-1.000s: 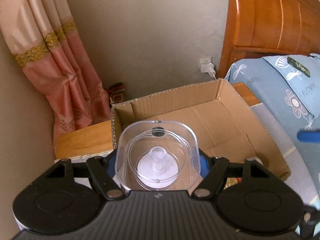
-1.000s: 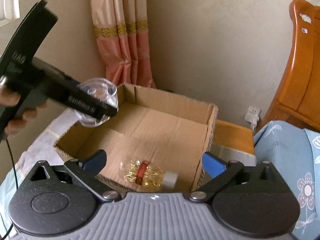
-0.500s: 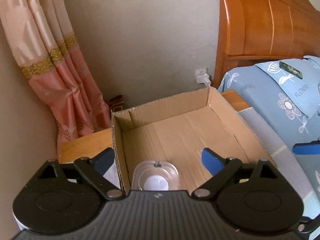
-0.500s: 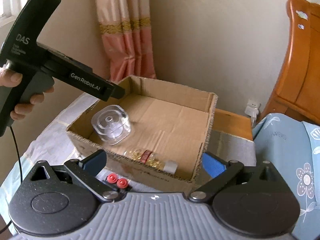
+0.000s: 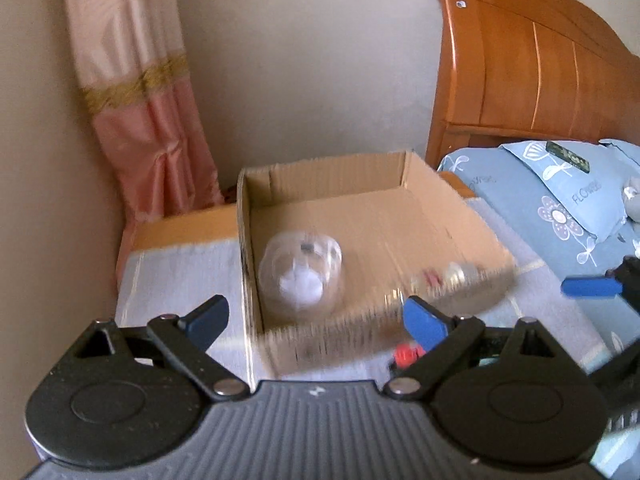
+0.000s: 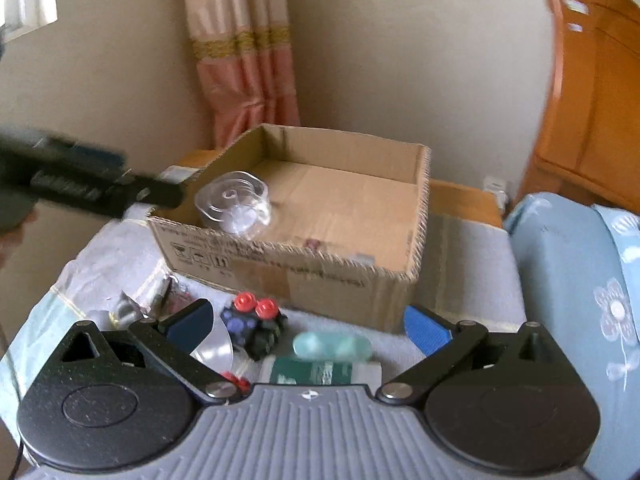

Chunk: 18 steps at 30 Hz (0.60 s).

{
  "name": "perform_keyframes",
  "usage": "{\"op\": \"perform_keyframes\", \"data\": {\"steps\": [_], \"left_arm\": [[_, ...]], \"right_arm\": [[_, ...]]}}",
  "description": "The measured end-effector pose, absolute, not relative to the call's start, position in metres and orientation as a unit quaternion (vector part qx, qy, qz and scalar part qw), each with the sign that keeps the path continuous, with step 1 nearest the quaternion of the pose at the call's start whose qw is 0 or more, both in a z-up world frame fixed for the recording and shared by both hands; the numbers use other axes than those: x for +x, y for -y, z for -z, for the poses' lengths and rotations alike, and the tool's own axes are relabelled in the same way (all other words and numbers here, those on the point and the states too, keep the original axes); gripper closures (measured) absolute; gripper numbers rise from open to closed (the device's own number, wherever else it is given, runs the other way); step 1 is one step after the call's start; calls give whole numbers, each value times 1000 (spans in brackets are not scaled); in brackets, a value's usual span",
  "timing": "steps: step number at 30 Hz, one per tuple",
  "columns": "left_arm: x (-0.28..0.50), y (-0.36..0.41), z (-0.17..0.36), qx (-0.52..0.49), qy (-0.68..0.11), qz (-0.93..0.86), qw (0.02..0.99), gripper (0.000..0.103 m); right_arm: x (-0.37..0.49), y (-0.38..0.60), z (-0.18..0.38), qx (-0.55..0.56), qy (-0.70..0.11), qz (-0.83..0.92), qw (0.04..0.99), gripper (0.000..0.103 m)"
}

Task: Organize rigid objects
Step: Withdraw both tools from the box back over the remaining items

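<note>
Left gripper: jaws spread, empty (blurred).
Right gripper: jaws apart, nothing held.
Clear cup: ahead of left gripper, inside box.
Toy: between right gripper's fingers, untouched.

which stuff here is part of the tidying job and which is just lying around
Job:
cardboard box
clear plastic container, in the box
black toy with red knobs, outside the box
green-labelled bottle, outside the box

Just there:
curtain
headboard
pillow
</note>
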State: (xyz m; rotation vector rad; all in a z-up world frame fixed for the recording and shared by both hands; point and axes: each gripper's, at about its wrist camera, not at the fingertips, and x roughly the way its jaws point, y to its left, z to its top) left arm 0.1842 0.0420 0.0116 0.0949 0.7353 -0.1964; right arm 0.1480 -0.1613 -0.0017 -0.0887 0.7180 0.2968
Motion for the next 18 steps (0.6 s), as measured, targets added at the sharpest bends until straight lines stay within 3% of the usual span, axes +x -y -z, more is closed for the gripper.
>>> {"op": "perform_keyframes", "data": {"steps": [8,18], "left_arm": [[116,-54,19,25,-340,39,939,9],[95,-64,39,50,-363,28,930,6]], "right_arm": [[115,176,40,6,-355,-87,931,0],[119,169,53,3,-375,-91,923,0]]}}
